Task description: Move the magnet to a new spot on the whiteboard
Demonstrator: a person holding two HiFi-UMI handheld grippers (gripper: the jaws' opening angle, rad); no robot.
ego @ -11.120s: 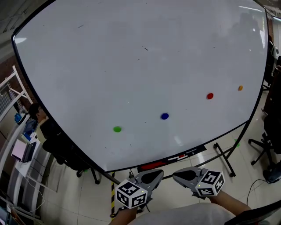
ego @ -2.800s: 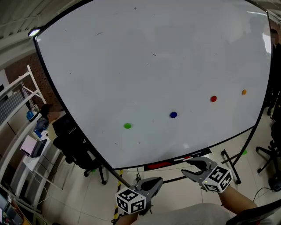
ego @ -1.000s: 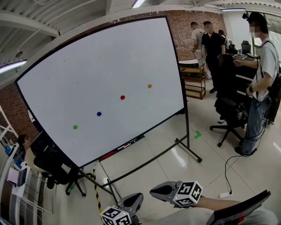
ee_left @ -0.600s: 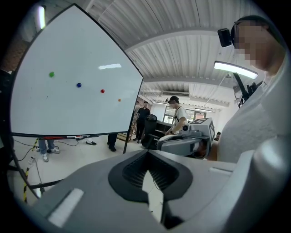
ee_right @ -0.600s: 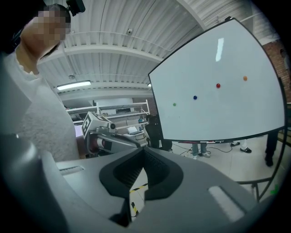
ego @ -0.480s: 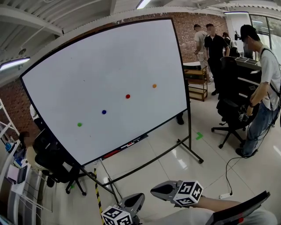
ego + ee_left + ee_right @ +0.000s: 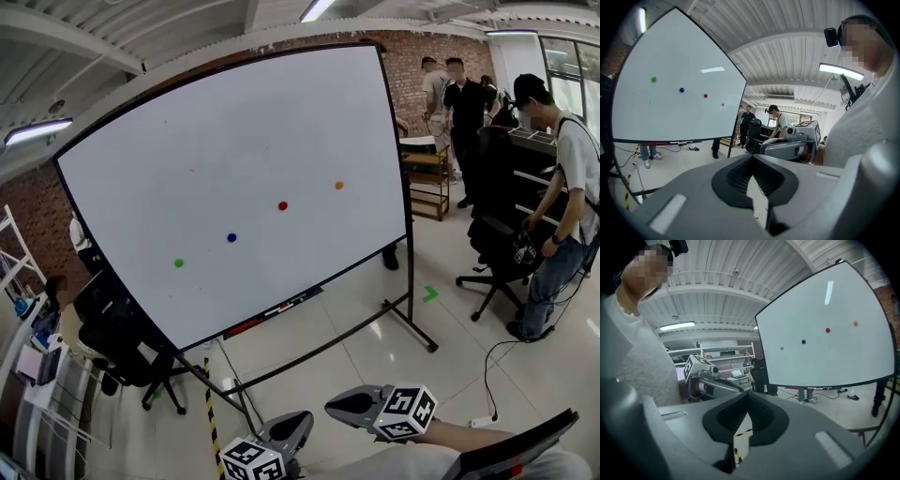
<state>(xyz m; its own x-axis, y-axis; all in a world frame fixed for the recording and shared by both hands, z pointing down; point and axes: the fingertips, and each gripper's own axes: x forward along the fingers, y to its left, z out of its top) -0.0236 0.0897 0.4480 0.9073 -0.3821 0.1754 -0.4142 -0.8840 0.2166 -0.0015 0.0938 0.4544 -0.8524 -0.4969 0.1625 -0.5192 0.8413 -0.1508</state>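
The whiteboard (image 7: 234, 159) stands on a wheeled frame a few steps ahead of me. On it sit a green magnet (image 7: 178, 263), a blue magnet (image 7: 232, 238), a red magnet (image 7: 282, 205) and an orange magnet (image 7: 338, 186), in a rising line. Both grippers hang low by my body, far from the board. My left gripper (image 7: 298, 424) is shut and holds nothing. My right gripper (image 7: 339, 406) is shut and empty too. The left gripper view has the magnets small at upper left, with the green magnet (image 7: 654, 79) leftmost. In the right gripper view the orange magnet (image 7: 855, 324) is rightmost.
Several people (image 7: 572, 187) stand at the right by black office chairs (image 7: 497, 253) and a wooden shelf (image 7: 427, 173). A cable (image 7: 497, 375) lies on the tiled floor. Another chair (image 7: 117, 342) and a white rack (image 7: 28, 375) stand left of the board's legs (image 7: 412, 319).
I was close to the board at first and now stand well back from it. Over the last second the board drifts slightly right in view; both grippers stay low and shut.
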